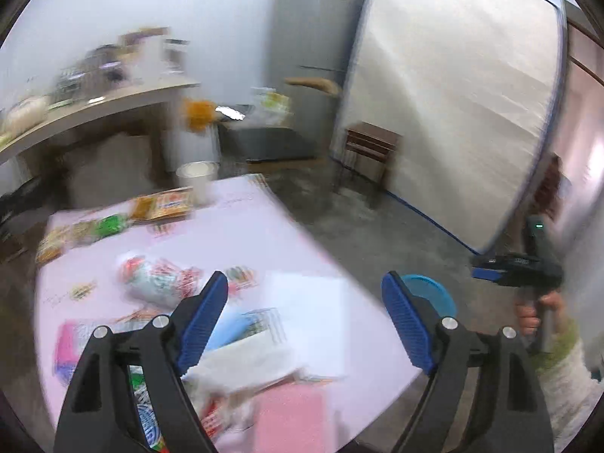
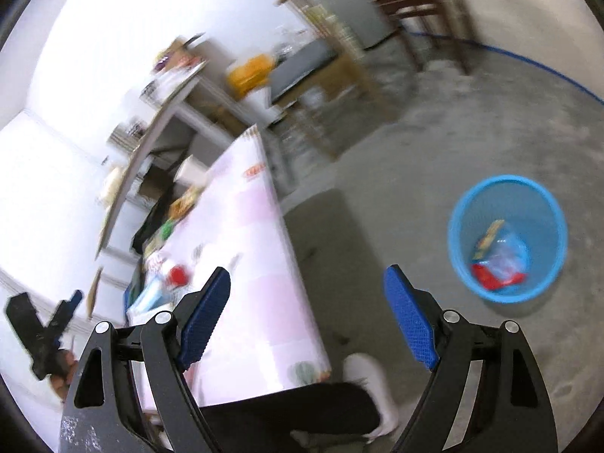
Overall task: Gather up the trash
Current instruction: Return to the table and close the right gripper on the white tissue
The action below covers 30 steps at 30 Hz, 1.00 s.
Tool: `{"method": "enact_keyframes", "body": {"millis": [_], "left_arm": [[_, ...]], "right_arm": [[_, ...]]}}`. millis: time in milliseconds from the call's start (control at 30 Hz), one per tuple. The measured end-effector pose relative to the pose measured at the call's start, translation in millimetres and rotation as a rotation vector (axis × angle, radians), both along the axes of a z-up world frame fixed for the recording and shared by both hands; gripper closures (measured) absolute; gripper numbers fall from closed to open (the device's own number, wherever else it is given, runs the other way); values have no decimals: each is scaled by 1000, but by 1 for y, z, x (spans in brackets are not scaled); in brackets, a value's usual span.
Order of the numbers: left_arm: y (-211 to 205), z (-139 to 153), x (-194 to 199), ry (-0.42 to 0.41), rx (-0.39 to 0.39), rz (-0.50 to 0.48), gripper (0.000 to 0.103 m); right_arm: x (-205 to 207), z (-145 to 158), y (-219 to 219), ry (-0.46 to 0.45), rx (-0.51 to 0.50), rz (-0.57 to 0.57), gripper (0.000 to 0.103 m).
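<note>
Both the left hand-held gripper (image 1: 305, 294) and the right hand-held gripper (image 2: 306, 288) have their jaws wide apart, holding nothing. Wrappers (image 1: 162, 279) lie on the pink table (image 1: 241, 234) at lower left. The blue bin (image 2: 507, 239) sits on the floor at right, with trash inside.

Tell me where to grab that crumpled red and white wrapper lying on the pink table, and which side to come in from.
Probably from above, across the crumpled wrapper's narrow middle. It lies flat and elongated on the pink table with bare cloth on its far side, so the open left gripper could straddle it there. The picture is blurred, so its exact folds cannot be made out.
</note>
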<state>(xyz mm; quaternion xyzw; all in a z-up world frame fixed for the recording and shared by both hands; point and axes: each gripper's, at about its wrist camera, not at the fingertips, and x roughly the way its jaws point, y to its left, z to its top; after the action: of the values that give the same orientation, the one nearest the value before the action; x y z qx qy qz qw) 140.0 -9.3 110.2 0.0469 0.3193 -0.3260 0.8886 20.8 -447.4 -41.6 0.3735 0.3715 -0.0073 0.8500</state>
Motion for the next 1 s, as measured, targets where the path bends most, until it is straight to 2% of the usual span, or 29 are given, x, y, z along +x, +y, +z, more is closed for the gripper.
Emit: {"method": "enact_keyframes", "body": {"millis": [67,200,367,500,667,867,933,1000], "left_arm": [[41,-8,-6,10,-25,82,22],[89,-30,-17,34,-52,149,22],[98,-60,-34,23,-75,150,22],[98,-72,-34,10,-91,133,22],[95,-79,-27,21,-112,117,22],[105,-85,-11,44,-139,135,28],[111,-88,-6,62,-155,146,31],[116,-90,-2,74,-168,155,33]], "right_arm": [[17,3,26,-6,25,72,23],[46,1,75,9,25,171,23],[75,-17,121,79,25,224,25],[90,-28,154,151,-46,226,30],[106,-43,165,212,-109,202,38],[127,-44,172,206,-169,164,47],[134,-45,176,211,-202,157,57],[140,-48,179,215,-217,157,61]]}}
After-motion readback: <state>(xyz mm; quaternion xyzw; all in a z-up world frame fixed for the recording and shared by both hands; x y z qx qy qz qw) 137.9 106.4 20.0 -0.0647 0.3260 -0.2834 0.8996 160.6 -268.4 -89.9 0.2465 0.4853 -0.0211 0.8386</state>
